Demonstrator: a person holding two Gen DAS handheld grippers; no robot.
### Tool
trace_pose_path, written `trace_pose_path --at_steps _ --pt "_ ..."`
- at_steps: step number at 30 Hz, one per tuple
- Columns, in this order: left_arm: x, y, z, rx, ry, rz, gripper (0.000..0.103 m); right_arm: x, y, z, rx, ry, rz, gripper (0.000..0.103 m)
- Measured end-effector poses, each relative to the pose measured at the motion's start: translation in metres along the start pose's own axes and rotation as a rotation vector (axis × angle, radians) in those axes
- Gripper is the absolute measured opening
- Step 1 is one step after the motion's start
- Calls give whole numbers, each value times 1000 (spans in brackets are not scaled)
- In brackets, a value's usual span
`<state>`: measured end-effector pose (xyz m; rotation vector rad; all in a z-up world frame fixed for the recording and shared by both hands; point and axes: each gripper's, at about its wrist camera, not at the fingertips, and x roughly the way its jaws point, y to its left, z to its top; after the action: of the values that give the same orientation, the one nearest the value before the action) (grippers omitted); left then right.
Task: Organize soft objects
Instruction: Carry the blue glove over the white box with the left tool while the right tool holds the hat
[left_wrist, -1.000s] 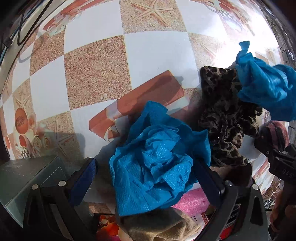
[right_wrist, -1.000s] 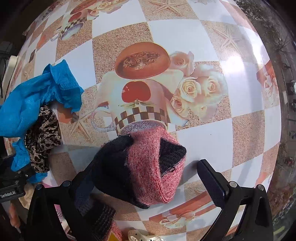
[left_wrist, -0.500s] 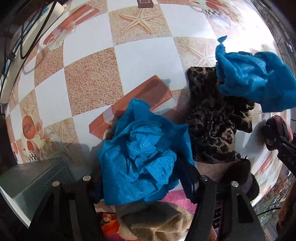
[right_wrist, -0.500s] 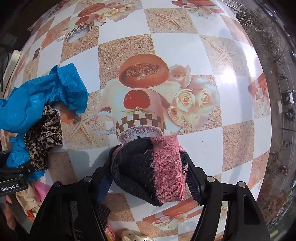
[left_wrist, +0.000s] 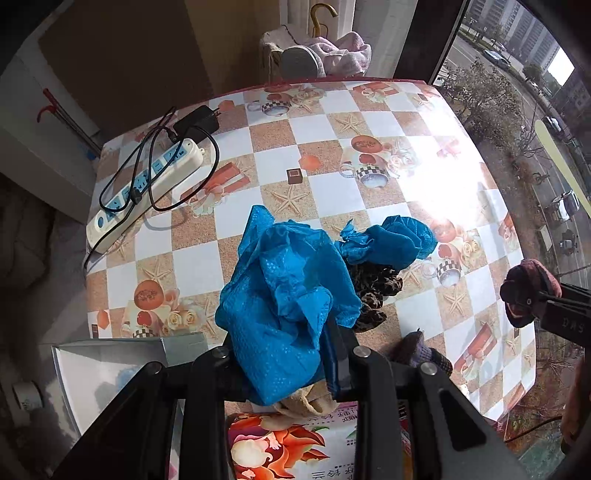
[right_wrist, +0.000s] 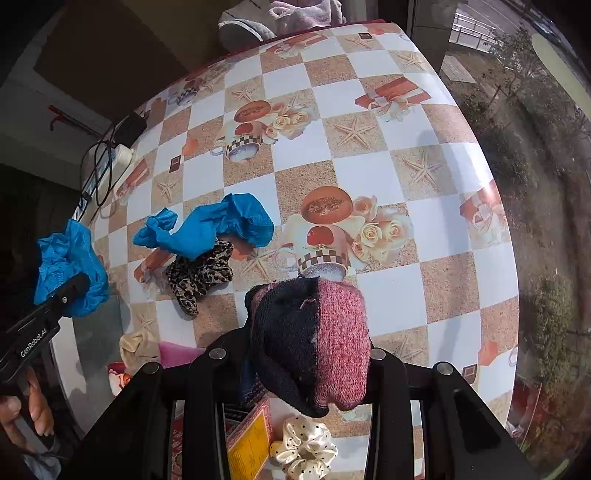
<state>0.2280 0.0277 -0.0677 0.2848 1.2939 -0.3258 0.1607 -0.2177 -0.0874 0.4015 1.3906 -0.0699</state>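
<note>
I have the left hand-held gripper (left_wrist: 291, 354) pinching a crumpled blue cloth (left_wrist: 284, 299); its jaws have just been closing and the fabric is bunched between them, hanging clear above the bench (left_wrist: 332, 129). The right hand-held gripper (right_wrist: 310, 365) has likewise just closed on a knitted piece, half black and half pink (right_wrist: 314, 339), which bulges out ahead of its fingers.

Both feel to me like light, limp things: they sag and fold, so I judge a pinch through the thick middle of the bunch safest, since an edge could slip out.

Ahead of the right gripper and to its left, a second blue cloth (right_wrist: 218, 229) lies on the bench, touching a leopard-print scrunchie (right_wrist: 199, 277). Just below the right gripper's fingers sits a cream dotted scrunchie (right_wrist: 303, 446).
</note>
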Motion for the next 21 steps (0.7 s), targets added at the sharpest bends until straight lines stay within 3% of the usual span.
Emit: trace_pose_path --at_steps 7,15,21 --pt "-47 -5 -45 29 -23 -10 32 -27 44 -34 -54 -33 36 37" --pt "-78 -6 -109 117 -3 -10 32 -46 88 -90 -125 -23 43 38" --pt "-93 5 -143 112 -4 -11 32 -50 124 -120 -196 9 67 38"
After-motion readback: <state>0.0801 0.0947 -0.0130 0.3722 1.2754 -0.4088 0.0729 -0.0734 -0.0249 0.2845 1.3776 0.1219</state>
